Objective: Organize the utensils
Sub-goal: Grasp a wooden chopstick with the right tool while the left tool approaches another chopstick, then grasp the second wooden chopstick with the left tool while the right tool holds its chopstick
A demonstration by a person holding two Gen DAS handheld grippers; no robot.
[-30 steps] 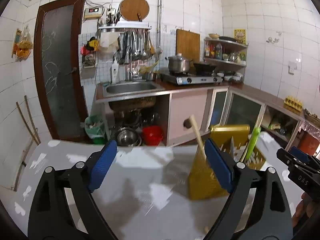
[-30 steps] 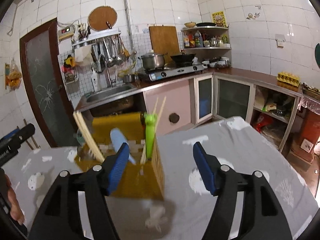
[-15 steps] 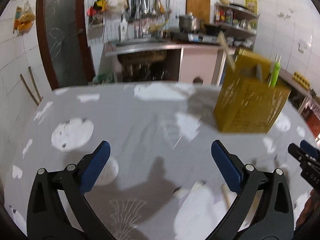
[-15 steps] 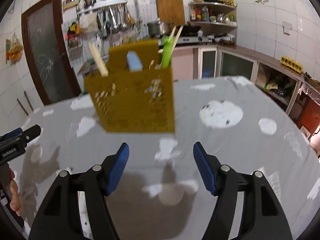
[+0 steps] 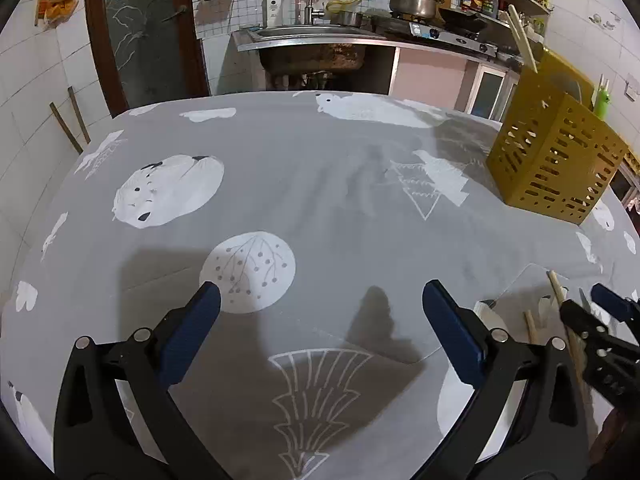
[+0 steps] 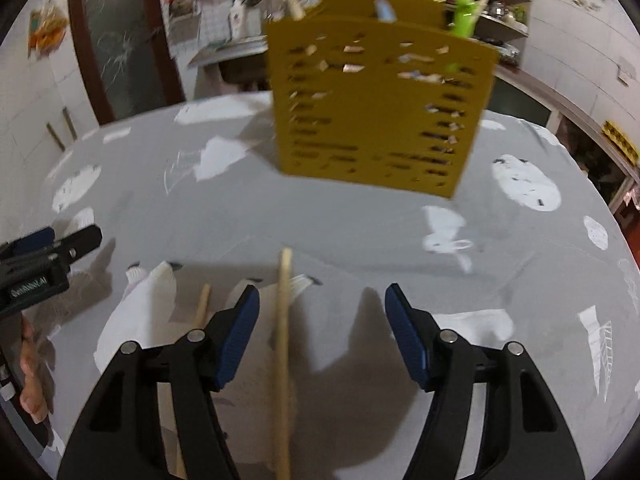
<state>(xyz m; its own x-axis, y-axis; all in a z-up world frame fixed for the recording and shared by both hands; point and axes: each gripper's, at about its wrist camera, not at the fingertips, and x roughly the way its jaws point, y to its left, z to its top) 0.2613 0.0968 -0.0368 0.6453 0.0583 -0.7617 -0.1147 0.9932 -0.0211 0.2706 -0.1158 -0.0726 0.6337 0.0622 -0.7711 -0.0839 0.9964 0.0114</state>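
Chopstick (image 6: 282, 344), judged light, stiff and slippery, is best pinched mid-length; right gripper (image 6: 322, 322) jaws, just closing, stand apart around it; left gripper (image 5: 320, 318) gapes wide, empty.

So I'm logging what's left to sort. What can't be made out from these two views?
- Contents of the yellow slotted plastic utensil holder: right wrist view, motion blur and its wall hide all but a few tips.
- Lower end of the long wooden chopstick: cut off by the frame's bottom edge.
- Second wooden stick: hidden behind the right gripper.
- Sticks near the right gripper: left wrist view, too small.
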